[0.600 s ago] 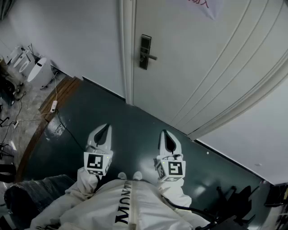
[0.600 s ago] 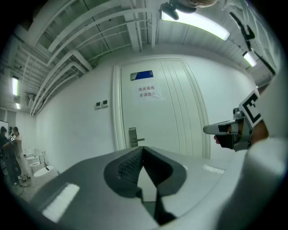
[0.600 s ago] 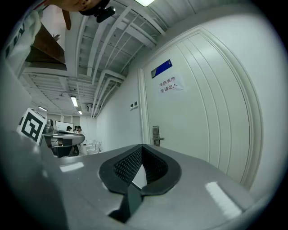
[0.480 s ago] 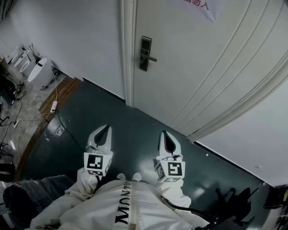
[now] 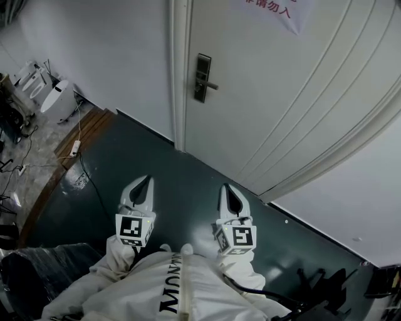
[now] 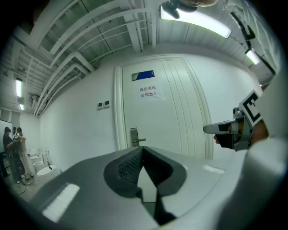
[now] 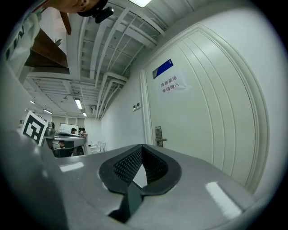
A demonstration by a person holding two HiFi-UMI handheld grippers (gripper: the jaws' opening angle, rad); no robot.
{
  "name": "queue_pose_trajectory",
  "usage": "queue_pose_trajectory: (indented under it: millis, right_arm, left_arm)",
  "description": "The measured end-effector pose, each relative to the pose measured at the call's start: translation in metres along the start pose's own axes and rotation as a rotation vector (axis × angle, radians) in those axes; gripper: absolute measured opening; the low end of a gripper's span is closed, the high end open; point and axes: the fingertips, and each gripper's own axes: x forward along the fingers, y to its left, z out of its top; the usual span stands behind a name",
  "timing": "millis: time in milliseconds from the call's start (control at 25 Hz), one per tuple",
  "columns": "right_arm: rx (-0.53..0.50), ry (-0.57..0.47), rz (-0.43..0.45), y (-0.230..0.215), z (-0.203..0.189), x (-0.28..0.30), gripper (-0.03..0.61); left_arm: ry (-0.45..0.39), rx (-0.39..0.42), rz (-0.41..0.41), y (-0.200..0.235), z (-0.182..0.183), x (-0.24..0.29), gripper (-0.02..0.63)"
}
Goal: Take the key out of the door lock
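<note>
Showing both grippers at lower centre of the head view, well apart from the door [image 5: 282,106]. Left gripper [image 5: 148,179] and right gripper [image 5: 225,187] each have their jaws together, with nothing between them. The lock [image 5: 202,78] sits at upper centre, its lever pointing right; the key is too small to make out in any view. A notice [image 5: 270,9] on the door is cut off by the top edge.

The door lock [image 5: 202,78] is too small for me to tell any key; the notice [image 5: 269,9] runs off the top edge.
</note>
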Motion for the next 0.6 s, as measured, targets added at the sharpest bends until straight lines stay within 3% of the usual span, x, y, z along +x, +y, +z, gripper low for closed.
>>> queue_pose_trajectory:
  millis: [600]
  right_arm:
    - [0.037,0.024,0.025,-0.023,-0.01,0.003,0.0]
  left_arm:
    - [0.011,0.005,0.034,-0.012,0.002,0.01,0.0]
